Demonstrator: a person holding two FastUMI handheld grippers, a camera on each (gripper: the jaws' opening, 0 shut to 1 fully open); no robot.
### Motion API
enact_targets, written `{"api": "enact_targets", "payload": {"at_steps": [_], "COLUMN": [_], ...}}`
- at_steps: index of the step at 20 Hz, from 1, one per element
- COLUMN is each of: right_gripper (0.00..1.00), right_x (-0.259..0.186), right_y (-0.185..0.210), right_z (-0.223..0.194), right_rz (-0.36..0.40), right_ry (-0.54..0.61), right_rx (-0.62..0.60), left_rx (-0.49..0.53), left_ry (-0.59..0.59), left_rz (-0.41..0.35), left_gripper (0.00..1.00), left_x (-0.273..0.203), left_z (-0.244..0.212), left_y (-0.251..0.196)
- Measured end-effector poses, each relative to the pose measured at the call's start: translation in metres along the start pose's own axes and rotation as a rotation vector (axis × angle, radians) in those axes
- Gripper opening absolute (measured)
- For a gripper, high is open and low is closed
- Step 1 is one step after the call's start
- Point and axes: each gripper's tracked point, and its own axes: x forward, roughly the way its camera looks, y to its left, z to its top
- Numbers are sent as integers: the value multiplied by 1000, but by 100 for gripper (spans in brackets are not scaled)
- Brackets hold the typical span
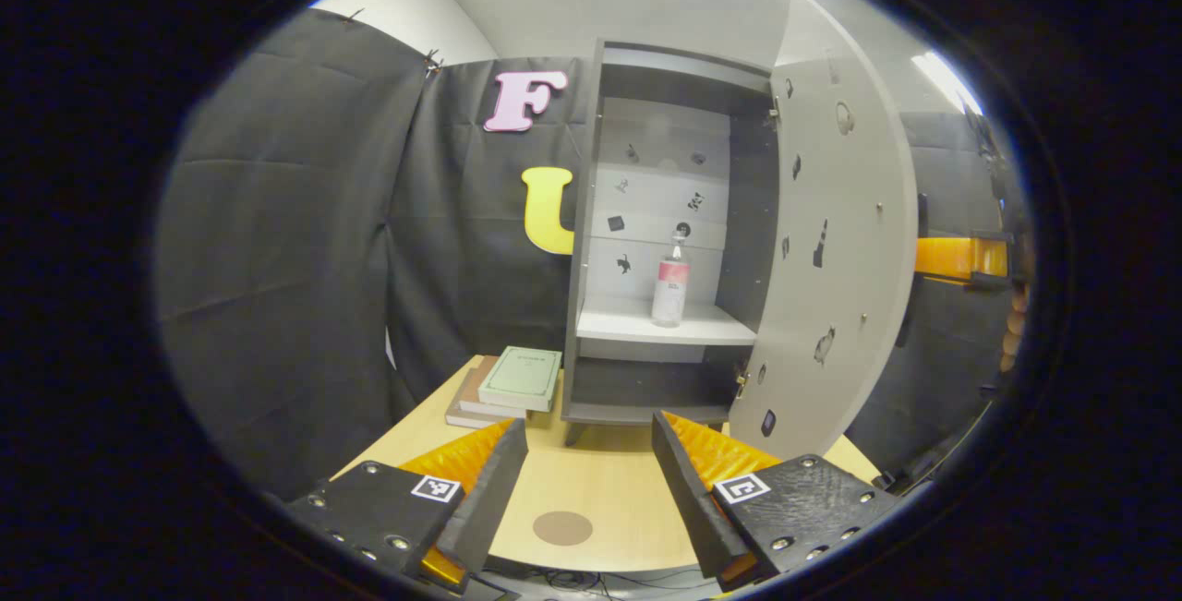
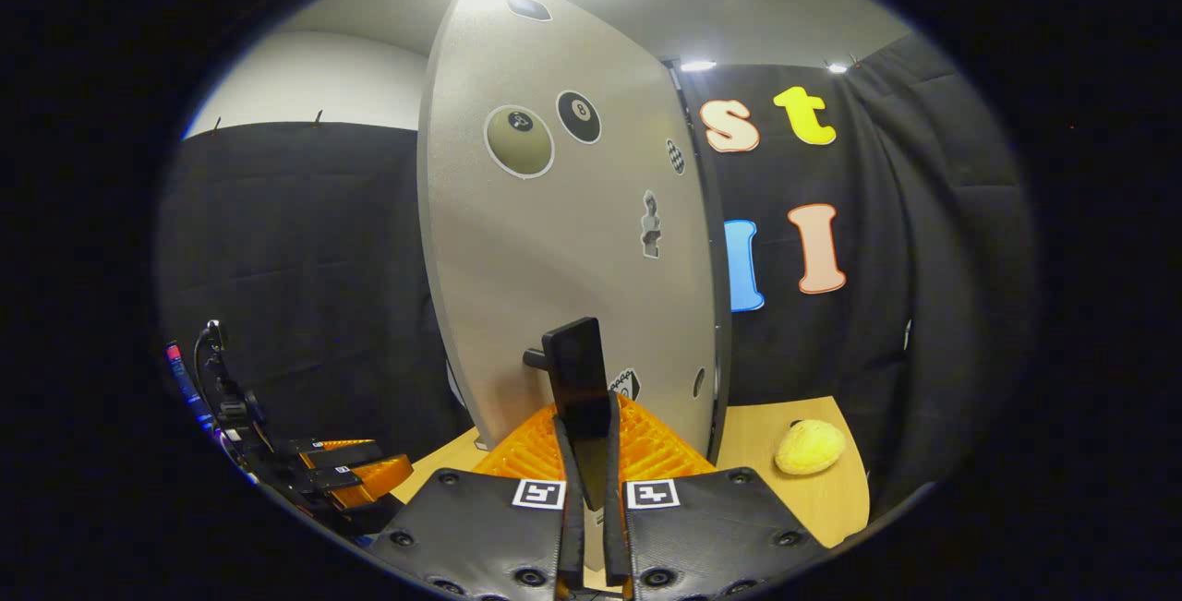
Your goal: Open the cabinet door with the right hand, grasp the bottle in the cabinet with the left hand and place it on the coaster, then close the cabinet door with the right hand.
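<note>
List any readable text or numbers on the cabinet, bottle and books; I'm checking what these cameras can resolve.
"8": on the black billiard-ball sticker on the cabinet door.
Olive ball sticker: its number is too blurred to read.
Bottle label: too small to read.
Green book cover: print too small to read.

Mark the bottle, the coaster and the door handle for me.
bottle [image 1: 669, 292], left gripper view, on its label, mid-body.
coaster [image 1: 562, 528], left gripper view, centre of the round disc on the table.
door handle [image 2: 580, 375], right gripper view, on the flat bar above the right gripper's jaws.
</note>
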Motion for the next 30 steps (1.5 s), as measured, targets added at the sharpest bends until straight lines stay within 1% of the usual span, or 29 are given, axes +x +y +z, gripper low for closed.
{"api": "enact_targets", "payload": {"at_steps": [1, 2, 4, 5, 6, 8, 9, 10, 11, 12, 13, 15, 16, 17, 18, 19, 20, 21, 25, 26, 27, 28, 30], "right_gripper": [6, 10, 10, 10, 6, 5, 9, 9, 7, 7, 12, 6, 9, 9, 12, 5, 5, 9, 9, 8, 2, 3, 3], "right_x": [-4, -8, -21, -26, -29, -34, -37, -37, -38, -39, -38, -36, -37, -38, -39, -42, -45, -49, -66, -74, -83, -89, -98], "right_y": [-9, -16, -35, -44, -53, -71, -79, -87, -91, -87, -85, -89, -90, -90, -89, -88, -89, -90, -87, -88, -94, -96, -109], "right_z": [1, 2, 2, 2, 3, 4, 6, 4, 4, 1, 1, 2, 1, 1, -1, -1, -2, -2, -2, -1, 0, -1, -5], "right_rz": [-20, -39, -75, -94, -114, -154, -173, -186, -185, -173, -158, -163, -175, -181, -182, -187, -195, -203, -211, -232, -263, -298, -383], "right_ry": [-6, -17, -24, -25, -30, -40, -47, -54, -60, -65, -72, -86, -87, -86, -84, -82, -82, -81, -106, -121, -132, -136, -141], "right_rx": [9, 15, 17, 21, 21, 32, 43, 52, 66, 88, 109, 126, 119, 115, 115, 117, 117, 114, 75, 77, 88, 106, 139], "left_rx": [6, 8, 7, 5, 4, 4, 9, 13, 16, 19, 21, 18, 14, 12, 11, 13, 19, 25, 33, 31, 27, 22, 8], "left_ry": [0, 1, 6, 11, 12, 4, 2, -2, -6, -7, -9, -12, -15, -15, -17, -20, -23, -27, -41, -42, -39, -40, -50], "left_rz": [-12, -22, -47, -58, -68, -91, -98, -103, -106, -111, -112, -117, -119, -120, -122, -123, -122, -119, -128, -137, -145, -152, -191], "left_gripper": [82, 82, 82, 82, 82, 82, 82, 82, 82, 82, 82, 82, 82, 82, 82, 82, 82, 82, 82, 82, 82, 82, 82], "left_x": [6, 11, 23, 28, 30, 35, 38, 41, 43, 47, 50, 56, 60, 64, 68, 73, 80, 87, 119, 128, 136, 144, 160], "left_z": [1, -1, -2, -5, -4, 1, 1, 3, 5, 6, 7, 10, 14, 16, 19, 24, 28, 31, 51, 56, 61, 65, 75], "left_y": [-5, -9, -18, -23, -26, -36, -40, -42, -44, -45, -45, -45, -44, -42, -40, -37, -34, -29, -12, -10, -8, -5, -8]}}
